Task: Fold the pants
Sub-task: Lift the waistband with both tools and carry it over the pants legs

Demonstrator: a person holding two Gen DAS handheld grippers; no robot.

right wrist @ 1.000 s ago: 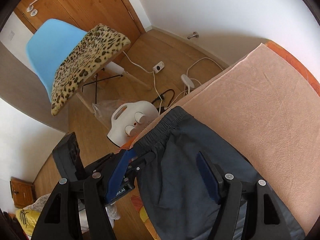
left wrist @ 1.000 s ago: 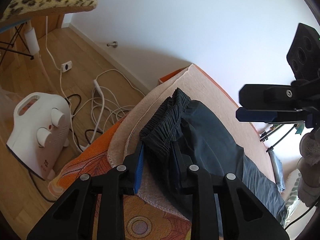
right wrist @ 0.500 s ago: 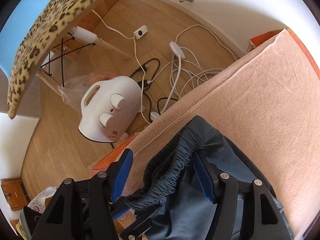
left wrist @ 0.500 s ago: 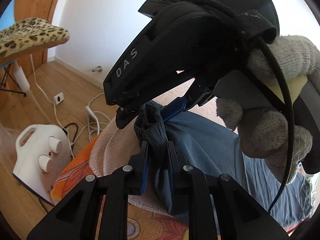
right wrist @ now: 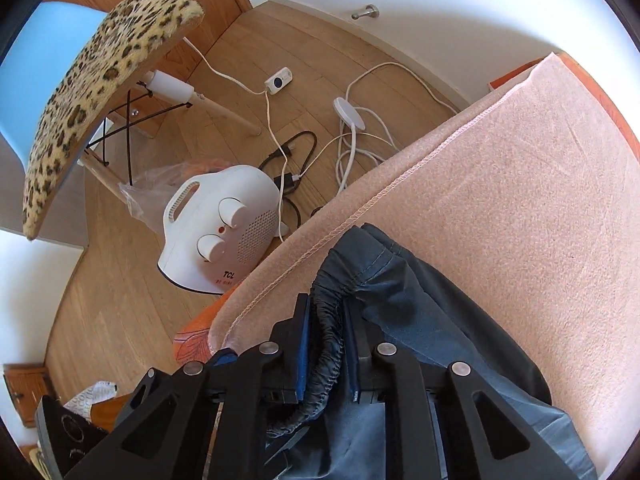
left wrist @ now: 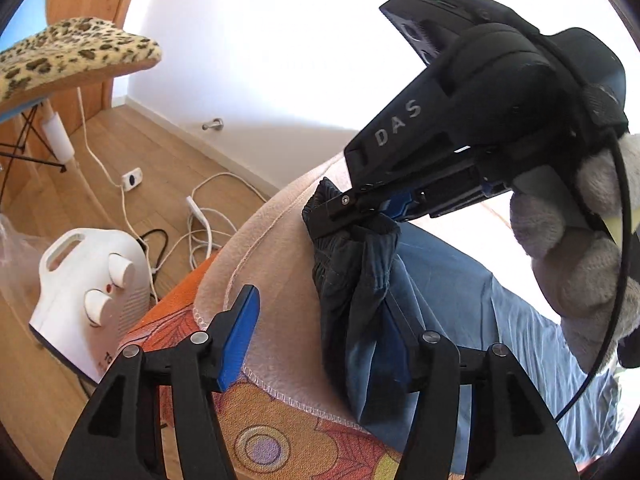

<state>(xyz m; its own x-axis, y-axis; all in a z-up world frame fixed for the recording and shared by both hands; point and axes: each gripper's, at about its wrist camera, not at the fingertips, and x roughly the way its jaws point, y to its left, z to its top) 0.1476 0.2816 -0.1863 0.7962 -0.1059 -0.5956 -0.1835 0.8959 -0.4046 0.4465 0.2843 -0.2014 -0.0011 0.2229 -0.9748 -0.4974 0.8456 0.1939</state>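
Here the right gripper (right wrist: 326,344) jaws are closing on the pants (right wrist: 420,320) waistband.

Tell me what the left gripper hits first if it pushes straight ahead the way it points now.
Probably the bunched pants, hanging just ahead of the left gripper, whose jaws are opening. The right gripper pinches their waistband above. Depth is hard to judge.

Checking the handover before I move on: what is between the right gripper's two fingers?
The gathered elastic waistband of the dark blue-grey pants runs between the right gripper's closing blue-padded fingers, clearest in the right wrist view.
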